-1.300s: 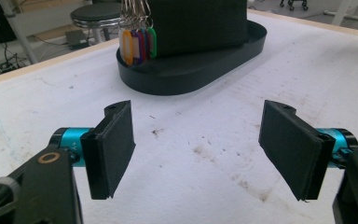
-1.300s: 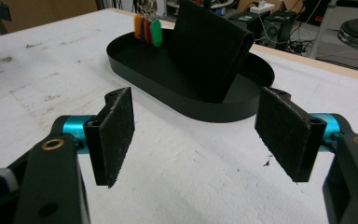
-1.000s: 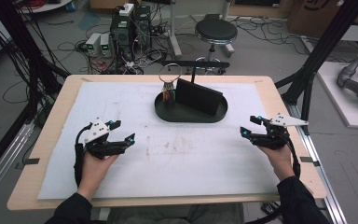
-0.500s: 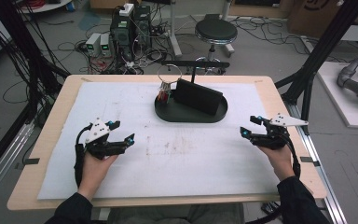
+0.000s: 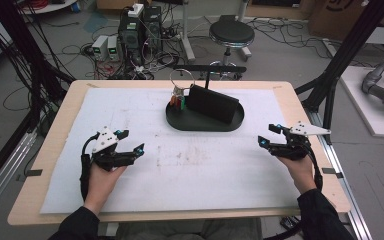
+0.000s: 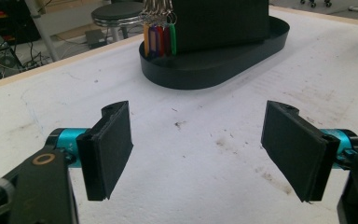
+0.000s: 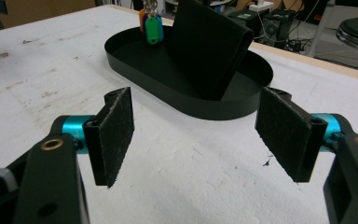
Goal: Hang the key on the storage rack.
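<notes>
A black oval tray point(image 5: 180, 122) sits at the back middle of the white mat. Inside it a black folded wallet-like block point(image 5: 212, 103) stands upright, and a metal ring with coloured key tags point(image 5: 179, 99) stands at its left end. My left gripper point(image 5: 133, 140) rests open on the mat at front left, well short of the tray. My right gripper point(image 5: 268, 134) is open at front right, also apart from the tray. In the left gripper view the jaws stand wide with bare mat between them and the tags point(image 6: 161, 39) ahead. The right gripper view faces the block point(image 7: 209, 51).
The white mat point(image 5: 200, 170) covers a wooden table point(image 5: 305, 125). Black frame posts point(image 5: 340, 65) rise at the right and left corners. A stool point(image 5: 231, 34), computers and cables lie on the floor beyond the far edge.
</notes>
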Motion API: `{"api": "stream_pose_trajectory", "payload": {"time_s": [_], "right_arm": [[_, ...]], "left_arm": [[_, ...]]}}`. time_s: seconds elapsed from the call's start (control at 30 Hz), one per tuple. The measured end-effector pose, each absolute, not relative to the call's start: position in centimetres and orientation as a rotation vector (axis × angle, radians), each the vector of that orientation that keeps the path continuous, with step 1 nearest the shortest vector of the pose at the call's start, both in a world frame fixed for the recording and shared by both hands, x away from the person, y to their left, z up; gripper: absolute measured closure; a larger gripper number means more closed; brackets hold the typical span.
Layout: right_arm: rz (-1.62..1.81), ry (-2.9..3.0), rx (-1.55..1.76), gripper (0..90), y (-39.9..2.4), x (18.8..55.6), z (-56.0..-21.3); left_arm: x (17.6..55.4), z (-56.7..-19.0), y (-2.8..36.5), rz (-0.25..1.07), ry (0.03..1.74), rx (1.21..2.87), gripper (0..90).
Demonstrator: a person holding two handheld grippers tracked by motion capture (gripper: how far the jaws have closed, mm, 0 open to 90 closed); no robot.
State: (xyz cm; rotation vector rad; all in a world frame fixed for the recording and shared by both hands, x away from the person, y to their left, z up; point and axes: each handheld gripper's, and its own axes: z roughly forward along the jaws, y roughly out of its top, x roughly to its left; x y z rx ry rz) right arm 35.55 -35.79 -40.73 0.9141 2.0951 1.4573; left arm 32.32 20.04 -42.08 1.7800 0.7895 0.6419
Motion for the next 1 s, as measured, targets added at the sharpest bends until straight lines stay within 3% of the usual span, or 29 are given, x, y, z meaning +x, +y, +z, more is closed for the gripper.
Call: {"api": "stream_pose_trajectory", "payload": {"time_s": [1.0], "right_arm": [[1.448,2.085,0.922,27.7,-36.25,35.5,-40.7]], "left_arm": [[32.76,-42.16,20.6,0.662,0.837,1.78,24.4]]}}
